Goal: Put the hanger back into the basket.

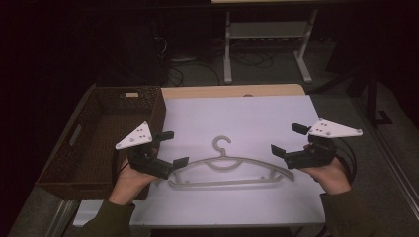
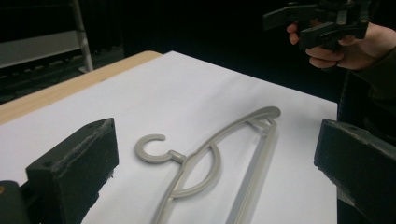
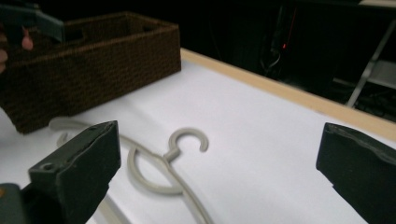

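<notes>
High view: nothing grasped yet, so by my read the job is at its start. The hanger (image 1: 232, 170) lies flat on the white tabletop (image 1: 257, 118), hook pointing away from the person, btwn the two grippers. Left gripper (image 1: 173, 148) hangs just over the hanger's left end, jaws spread, w/ the lower jaw tip close above the arm; can't tell if touching. Right gripper (image 1: 286, 139) hovers near the right end, jaws spread too, holding nothing. Brown wicker basket (image 1: 86, 148) sits at the tabletop's left edge, just beside the left hand, nothing in it as far as seen. Left to do: grip, lift, prob. move the hanger.

Left gripper view: jaws wide apart, hanger (image 2: 210, 163) lies between and beyond them, flat on the sheet, not pinched. Right gripper (image 2: 299, 23) farther off, top right, jaws spread.

Right gripper view: jaws wide apart, hook of the hanger (image 3: 184, 144) lies ahead btwn them, apart from both. Basket (image 3: 93, 70) stands behind, near the hanger's far end.
</notes>
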Demonstrator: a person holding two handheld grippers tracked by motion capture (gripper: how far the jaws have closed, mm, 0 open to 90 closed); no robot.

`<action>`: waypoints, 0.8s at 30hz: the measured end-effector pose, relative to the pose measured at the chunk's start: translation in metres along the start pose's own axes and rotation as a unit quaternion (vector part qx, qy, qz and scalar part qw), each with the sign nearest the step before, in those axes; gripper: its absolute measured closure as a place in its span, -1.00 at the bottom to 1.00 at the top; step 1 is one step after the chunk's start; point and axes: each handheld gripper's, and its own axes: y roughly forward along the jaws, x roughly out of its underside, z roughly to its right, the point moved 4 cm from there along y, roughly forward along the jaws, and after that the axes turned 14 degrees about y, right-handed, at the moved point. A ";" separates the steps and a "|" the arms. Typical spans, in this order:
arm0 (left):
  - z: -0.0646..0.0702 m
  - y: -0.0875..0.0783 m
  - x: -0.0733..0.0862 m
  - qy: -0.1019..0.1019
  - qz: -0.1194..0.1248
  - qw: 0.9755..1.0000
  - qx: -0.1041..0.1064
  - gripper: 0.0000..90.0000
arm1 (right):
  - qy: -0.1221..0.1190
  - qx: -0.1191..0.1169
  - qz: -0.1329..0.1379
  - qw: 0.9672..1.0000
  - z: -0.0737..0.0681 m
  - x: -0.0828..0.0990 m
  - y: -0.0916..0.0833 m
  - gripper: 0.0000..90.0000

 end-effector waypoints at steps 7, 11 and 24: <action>0.007 0.012 0.007 -0.005 -0.011 1.000 0.016 -1.00 | 0.005 -0.007 -0.048 0.999 -0.002 0.011 0.009 -0.72; 0.010 0.018 0.013 -0.008 -0.018 1.000 0.024 -1.00 | 0.007 -0.012 -0.070 0.997 -0.003 0.017 0.015 -0.62; 0.018 0.040 0.041 -0.020 -0.054 0.997 0.052 -1.00 | -0.005 0.001 -0.174 0.985 0.002 0.048 0.038 0.30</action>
